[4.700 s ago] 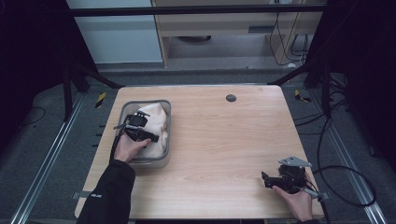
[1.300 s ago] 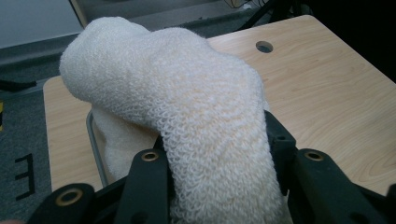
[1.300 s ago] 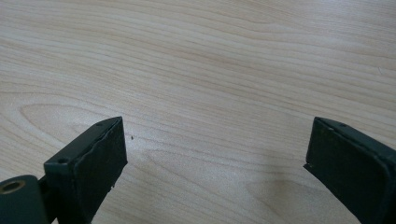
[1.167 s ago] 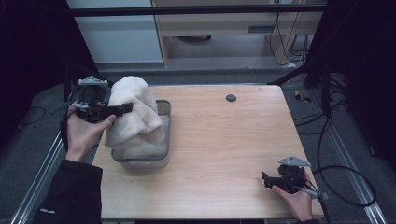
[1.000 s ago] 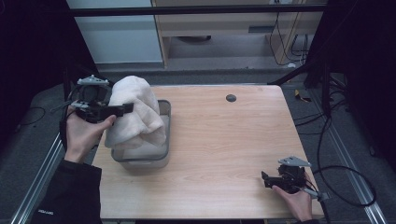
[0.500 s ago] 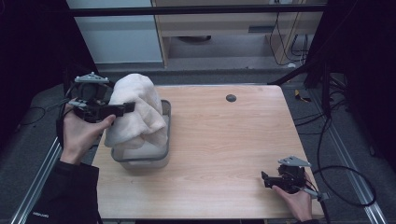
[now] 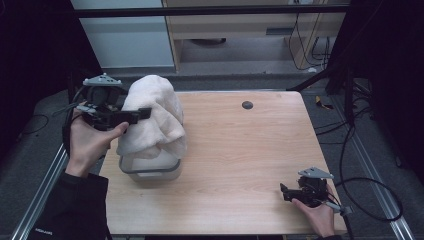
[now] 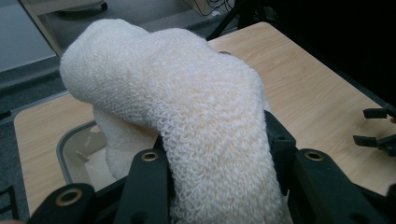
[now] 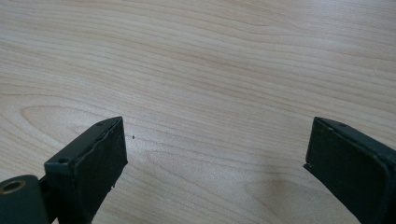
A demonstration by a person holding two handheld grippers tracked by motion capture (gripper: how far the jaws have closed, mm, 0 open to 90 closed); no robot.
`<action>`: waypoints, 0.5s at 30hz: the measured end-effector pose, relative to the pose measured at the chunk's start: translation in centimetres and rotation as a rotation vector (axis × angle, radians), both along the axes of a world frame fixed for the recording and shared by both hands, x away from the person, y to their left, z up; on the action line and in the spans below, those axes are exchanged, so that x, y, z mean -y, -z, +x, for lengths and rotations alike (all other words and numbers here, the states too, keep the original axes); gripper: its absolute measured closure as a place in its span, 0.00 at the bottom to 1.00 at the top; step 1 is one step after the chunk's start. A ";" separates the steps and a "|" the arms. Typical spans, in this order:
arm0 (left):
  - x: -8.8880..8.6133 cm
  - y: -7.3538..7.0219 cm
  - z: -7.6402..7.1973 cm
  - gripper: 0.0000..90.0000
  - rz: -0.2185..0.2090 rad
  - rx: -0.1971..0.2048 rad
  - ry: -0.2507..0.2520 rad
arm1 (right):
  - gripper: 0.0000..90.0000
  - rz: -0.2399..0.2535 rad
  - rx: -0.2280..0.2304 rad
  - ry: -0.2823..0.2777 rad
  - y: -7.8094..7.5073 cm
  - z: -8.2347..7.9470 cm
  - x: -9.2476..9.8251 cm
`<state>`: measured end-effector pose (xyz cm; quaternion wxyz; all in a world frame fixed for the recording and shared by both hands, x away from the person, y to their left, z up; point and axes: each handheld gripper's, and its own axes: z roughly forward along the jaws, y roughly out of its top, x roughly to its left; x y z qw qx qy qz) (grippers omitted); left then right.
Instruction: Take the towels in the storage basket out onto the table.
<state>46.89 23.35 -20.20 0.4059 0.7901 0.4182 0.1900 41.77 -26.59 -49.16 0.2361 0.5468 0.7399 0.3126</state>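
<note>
At the near right edge of the wooden table [image 7: 240,150], the right gripper [image 7: 286,192] rested low on the wood, its jaws spread wide with nothing between them. Farther off at the left, the left gripper [image 7: 145,114] pinched a cream terry towel [image 7: 155,117], held above a grey-rimmed container [image 7: 150,170] with its lower folds hanging down into it.

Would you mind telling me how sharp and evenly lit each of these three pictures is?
High view: the table is evenly lit and sharp, the surroundings fall into darkness. Left gripper view: the towel weave is crisp, the far background dim. Right gripper view: wood grain sharp, and the right gripper casts only soft, faint shadows.
</note>
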 end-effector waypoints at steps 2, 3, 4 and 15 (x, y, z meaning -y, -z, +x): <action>0.3 -0.1 0.0 0.68 0.002 0.002 0.006 | 0.06 0.000 0.001 0.001 0.0 0.0 0.0; 0.4 -0.1 0.0 0.68 0.003 0.001 0.009 | 0.06 0.001 0.000 0.005 0.0 0.0 0.0; 0.6 -0.1 -0.1 0.68 0.004 0.000 0.013 | 0.06 0.001 0.001 0.005 0.0 0.0 0.1; 2.8 -0.3 -0.1 0.68 0.014 -0.004 0.066 | 0.06 0.008 0.005 0.007 -0.1 0.0 0.2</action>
